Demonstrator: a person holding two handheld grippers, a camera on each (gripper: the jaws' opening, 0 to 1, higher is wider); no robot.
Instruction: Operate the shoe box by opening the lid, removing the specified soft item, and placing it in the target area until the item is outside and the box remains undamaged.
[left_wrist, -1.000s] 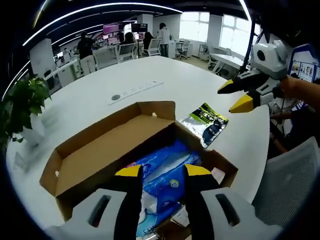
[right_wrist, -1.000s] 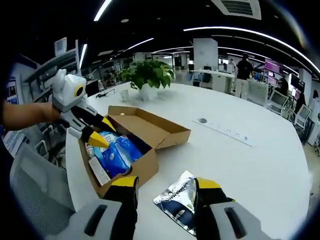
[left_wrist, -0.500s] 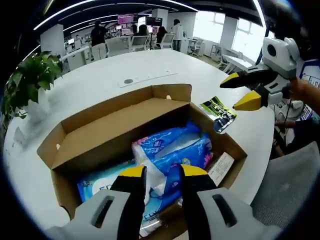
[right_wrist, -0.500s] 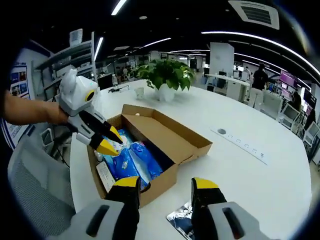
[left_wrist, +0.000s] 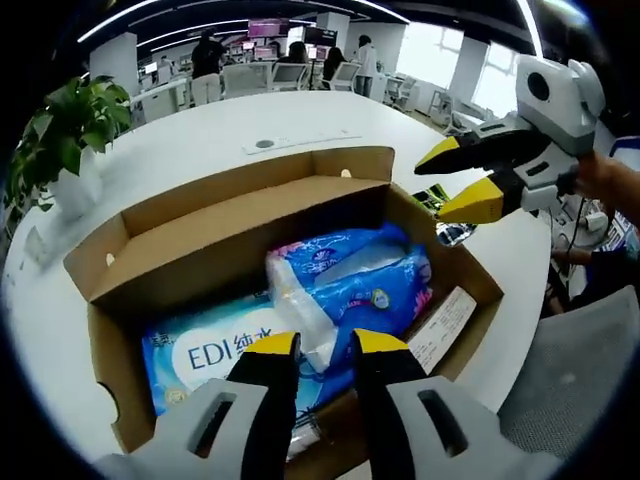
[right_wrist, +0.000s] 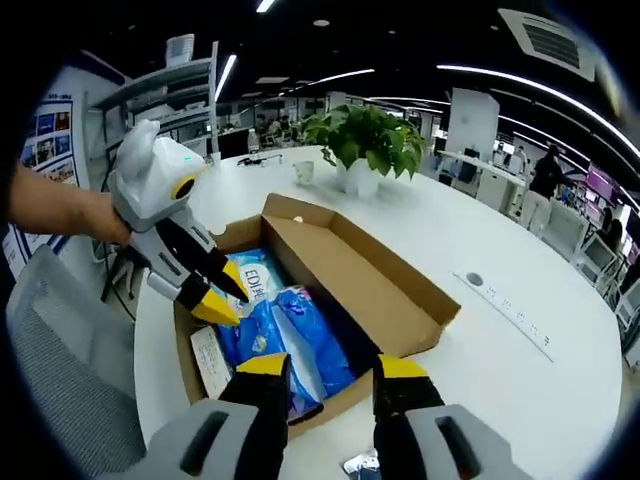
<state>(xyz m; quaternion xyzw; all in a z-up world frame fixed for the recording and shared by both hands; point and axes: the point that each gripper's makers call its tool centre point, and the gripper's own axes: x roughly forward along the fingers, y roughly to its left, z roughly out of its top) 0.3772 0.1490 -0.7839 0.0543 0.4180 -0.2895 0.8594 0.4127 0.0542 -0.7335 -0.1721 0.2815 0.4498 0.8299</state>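
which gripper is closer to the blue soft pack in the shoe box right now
Left. The left gripper hangs just over the blue soft pack inside the shoe box, jaws open around nothing. The right gripper is farther, open above the box's end wall, off to the side of the pack.

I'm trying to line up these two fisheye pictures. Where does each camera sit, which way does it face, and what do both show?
Left gripper view: rides the left tongs, looking down into the open shoe box; the right tongs enter from the right.
Right gripper view: rides the right tongs, facing the box from the opposite side; the left tongs and a forearm show.
Shared: the box, blue soft packs, potted plant.
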